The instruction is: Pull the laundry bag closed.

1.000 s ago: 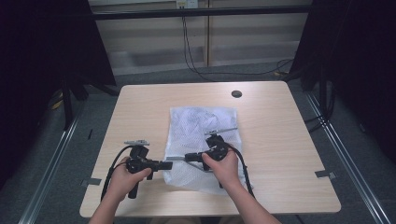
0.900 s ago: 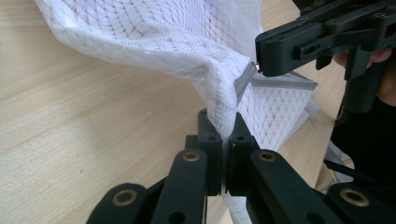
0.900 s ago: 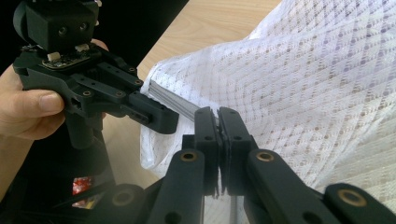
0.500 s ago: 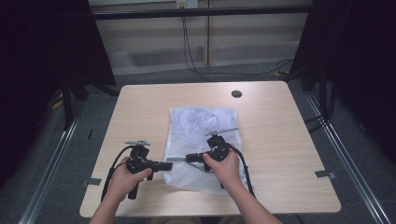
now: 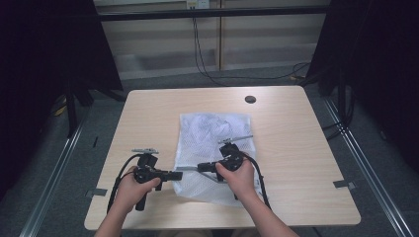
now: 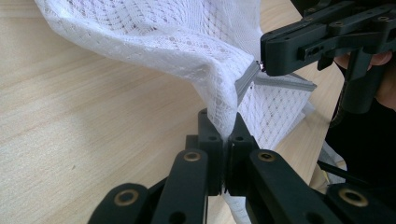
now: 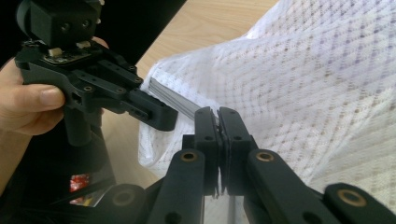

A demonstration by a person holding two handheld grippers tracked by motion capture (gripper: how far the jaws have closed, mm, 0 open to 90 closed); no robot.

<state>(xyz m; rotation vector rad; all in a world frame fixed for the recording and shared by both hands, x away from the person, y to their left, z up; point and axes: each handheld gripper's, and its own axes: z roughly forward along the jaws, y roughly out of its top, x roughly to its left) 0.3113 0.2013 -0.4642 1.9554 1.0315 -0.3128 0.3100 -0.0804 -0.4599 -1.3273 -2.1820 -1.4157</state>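
A white mesh bag (image 5: 213,132) lies flat in the middle of the wooden table (image 5: 148,118), its near edge lifted. A grey zipper (image 6: 244,84) runs along that lifted edge and also shows in the right gripper view as the zipper (image 7: 173,99). My left gripper (image 6: 227,133) is shut on a pinch of mesh just beside the zipper. My right gripper (image 7: 218,116) is shut on the zipper's end, tip to tip with the left gripper (image 7: 164,117). From above, the left gripper (image 5: 179,175) and right gripper (image 5: 200,168) face each other at the bag's near left corner.
A small dark round disc (image 5: 250,99) sits near the table's far edge. Bare wood lies left and right of the bag. Black cables (image 5: 207,64) trail over the floor behind the table, and metal rails (image 5: 365,163) flank it.
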